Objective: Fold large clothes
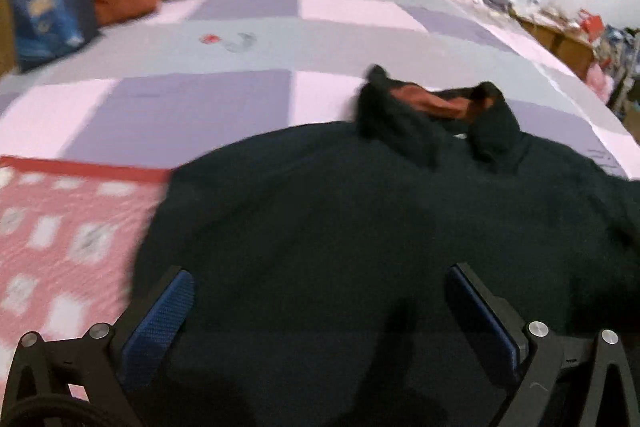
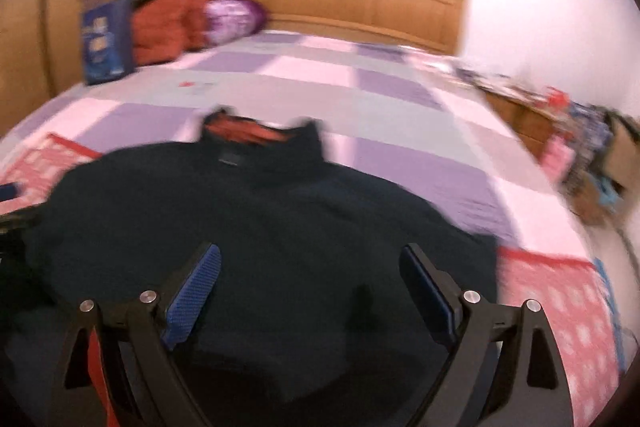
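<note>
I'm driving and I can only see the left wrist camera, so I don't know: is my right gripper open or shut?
Observer: Open. The right gripper has its jaws wide apart over the dark garment, and it holds nothing.
Operator: What's on the bed past the garment's right side? My picture cuts that off.
Observer: A pink patterned cloth with a red border lies there, beside the garment's edge.
</note>
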Action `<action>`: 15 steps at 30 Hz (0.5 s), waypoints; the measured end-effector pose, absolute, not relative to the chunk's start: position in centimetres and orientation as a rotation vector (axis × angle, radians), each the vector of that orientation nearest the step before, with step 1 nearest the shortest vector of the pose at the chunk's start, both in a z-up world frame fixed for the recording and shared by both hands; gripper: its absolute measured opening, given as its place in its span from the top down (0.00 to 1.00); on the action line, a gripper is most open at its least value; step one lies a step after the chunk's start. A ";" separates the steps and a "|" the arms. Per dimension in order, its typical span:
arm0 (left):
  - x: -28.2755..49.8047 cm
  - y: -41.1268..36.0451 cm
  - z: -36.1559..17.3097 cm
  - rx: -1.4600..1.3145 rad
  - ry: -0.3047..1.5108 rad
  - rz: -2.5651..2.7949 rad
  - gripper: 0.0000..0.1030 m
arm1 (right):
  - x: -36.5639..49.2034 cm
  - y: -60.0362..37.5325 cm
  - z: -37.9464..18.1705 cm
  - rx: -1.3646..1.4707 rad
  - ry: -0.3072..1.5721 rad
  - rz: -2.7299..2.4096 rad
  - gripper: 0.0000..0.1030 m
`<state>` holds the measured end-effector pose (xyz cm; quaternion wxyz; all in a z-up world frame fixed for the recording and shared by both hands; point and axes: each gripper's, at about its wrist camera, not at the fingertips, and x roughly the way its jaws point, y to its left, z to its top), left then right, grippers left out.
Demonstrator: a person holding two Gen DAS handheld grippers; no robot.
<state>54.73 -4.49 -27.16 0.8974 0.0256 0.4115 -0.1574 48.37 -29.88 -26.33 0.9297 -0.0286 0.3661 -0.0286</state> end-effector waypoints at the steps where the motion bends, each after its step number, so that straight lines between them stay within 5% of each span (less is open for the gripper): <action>1: 56.2 -5.5 -27.6 0.060 0.885 -0.324 0.00 | 49.8 -28.8 -26.8 -0.071 0.782 -0.030 0.10; 5: 60.2 -5.8 -31.2 0.126 1.002 -0.264 0.00 | 53.0 -28.8 -30.4 -0.209 0.918 -0.066 0.10; 15: 61.1 7.1 -35.2 -0.099 1.046 0.002 0.00 | 48.1 -44.3 -32.4 0.078 0.908 -0.229 0.10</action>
